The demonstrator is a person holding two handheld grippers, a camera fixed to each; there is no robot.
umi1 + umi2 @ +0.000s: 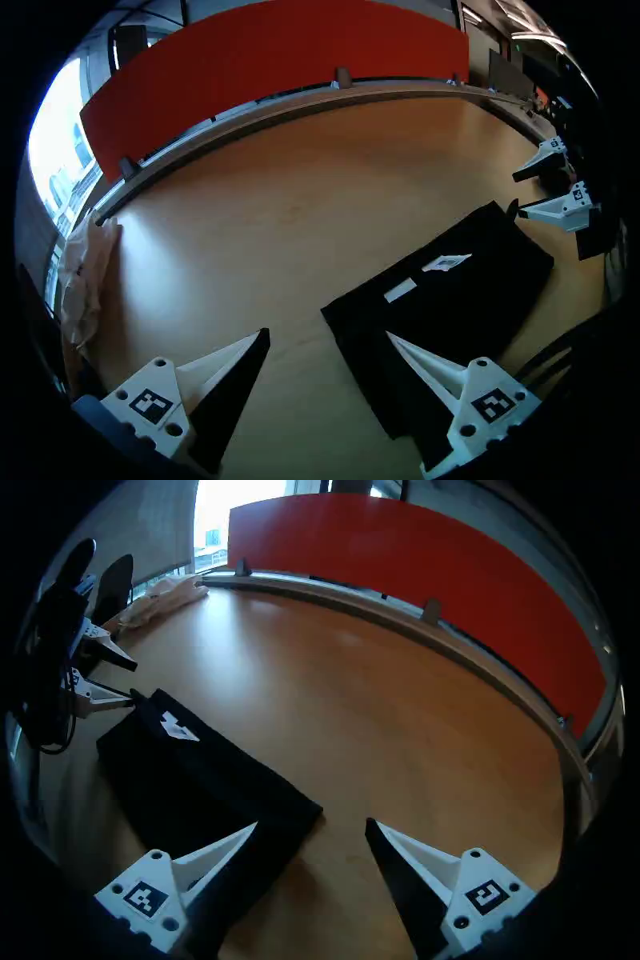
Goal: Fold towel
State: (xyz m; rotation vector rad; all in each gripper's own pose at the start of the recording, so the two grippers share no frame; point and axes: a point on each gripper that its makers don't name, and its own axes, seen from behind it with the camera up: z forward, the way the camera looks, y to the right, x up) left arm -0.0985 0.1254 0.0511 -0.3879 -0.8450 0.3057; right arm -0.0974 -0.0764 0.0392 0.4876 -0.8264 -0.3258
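A black towel (456,304) lies folded into a flat rectangle on the wooden table (304,208), with small white tags on its top. My left gripper (326,334) is open above the towel's near corner, one finger over the cloth and the other over bare wood. Across the towel, my right gripper (518,194) hovers open at the far corner. In the right gripper view the towel (192,776) stretches away to the left, and my right gripper (311,824) stands open just past its near corner. The left gripper (134,682) is open at the opposite end, held by a dark-sleeved hand.
A long red divider panel (272,56) runs along the table's far edge. A crumpled pale cloth (84,272) lies at the table's end near the window. Dark chairs (112,580) stand beyond it. Bare wood (384,712) spreads between the towel and the panel.
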